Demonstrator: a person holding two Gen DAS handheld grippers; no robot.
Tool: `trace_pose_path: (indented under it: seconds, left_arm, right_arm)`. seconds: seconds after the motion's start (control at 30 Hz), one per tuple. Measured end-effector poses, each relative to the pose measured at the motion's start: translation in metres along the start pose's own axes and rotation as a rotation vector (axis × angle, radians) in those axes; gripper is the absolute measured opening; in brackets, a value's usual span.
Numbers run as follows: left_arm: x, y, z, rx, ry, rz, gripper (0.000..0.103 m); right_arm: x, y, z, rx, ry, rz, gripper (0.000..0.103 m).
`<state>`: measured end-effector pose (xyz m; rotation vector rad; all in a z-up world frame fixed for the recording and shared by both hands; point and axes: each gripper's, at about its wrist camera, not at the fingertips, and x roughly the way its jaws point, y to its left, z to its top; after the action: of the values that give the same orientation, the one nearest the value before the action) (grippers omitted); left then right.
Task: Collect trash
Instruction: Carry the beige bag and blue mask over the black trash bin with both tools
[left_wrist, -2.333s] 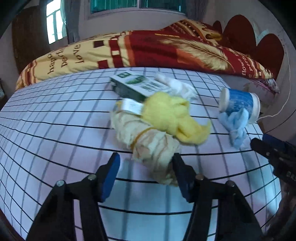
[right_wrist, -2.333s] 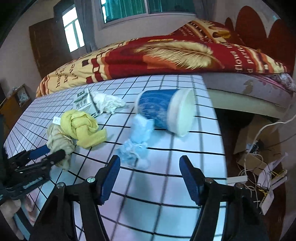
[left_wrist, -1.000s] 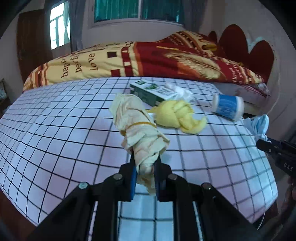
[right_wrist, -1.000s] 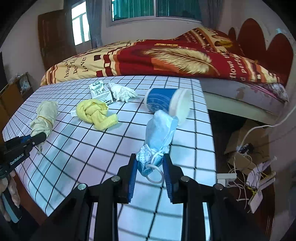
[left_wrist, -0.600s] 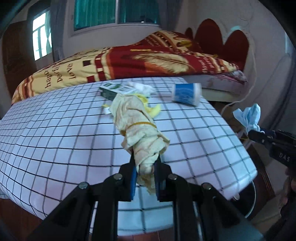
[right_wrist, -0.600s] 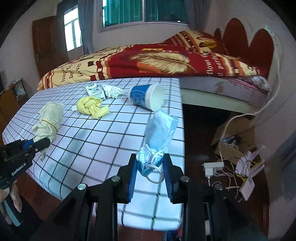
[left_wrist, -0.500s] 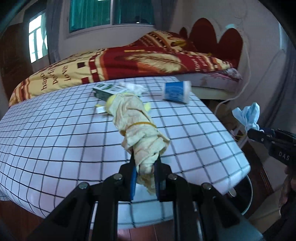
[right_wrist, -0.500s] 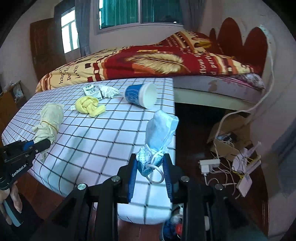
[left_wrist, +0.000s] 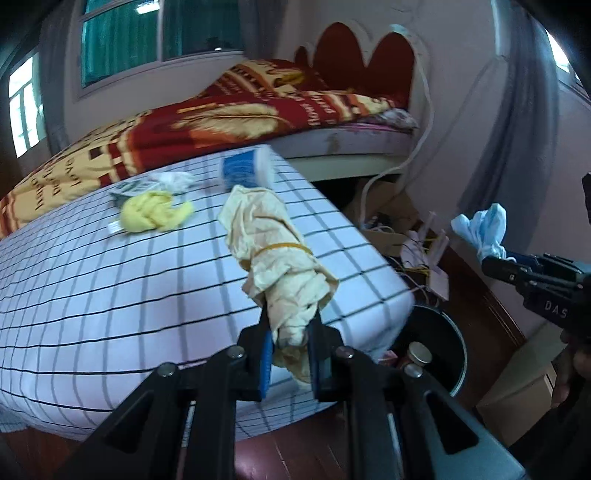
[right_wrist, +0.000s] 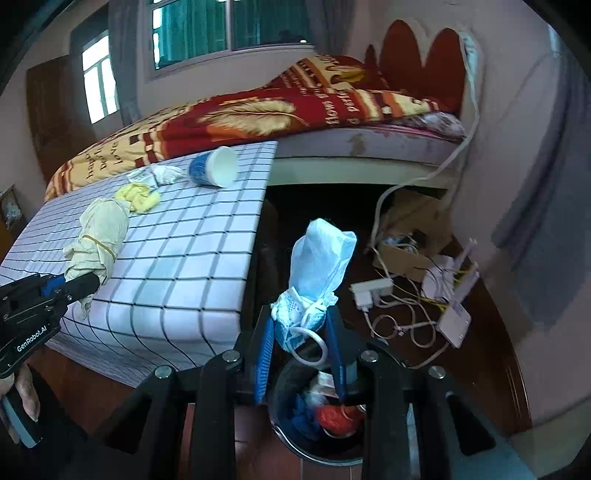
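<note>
**Both hands now carry trash to the bin**

A moment ago my two grippers were still over the checked white counter (left_wrist: 92, 280). Now both have swung off to its side. My left gripper (left_wrist: 290, 345) is squeezed tight on the pale yellow crumpled cloth bundle (left_wrist: 275, 258), just past the counter's corner. My right gripper (right_wrist: 301, 354) is clamped on the light blue face mask (right_wrist: 319, 258), right above the round black trash bin (right_wrist: 314, 417) on the floor. I think dropping comes next. The blue paper cup (right_wrist: 214, 168) and the bright yellow rag (right_wrist: 138, 195) still lie on the counter.
</note>
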<state>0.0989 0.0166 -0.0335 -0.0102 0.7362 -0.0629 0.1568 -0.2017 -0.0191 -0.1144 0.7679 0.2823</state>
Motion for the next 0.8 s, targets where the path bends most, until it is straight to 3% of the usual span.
trace_pose_path:
  seconds: [0.8]
  left_arm:
    - [0.032, -0.105, -0.029, 0.147, 0.102, -0.169, 0.017]
  right_arm:
    - [-0.014, -0.09, -0.069, 0.1, 0.078, -0.104, 0.03]
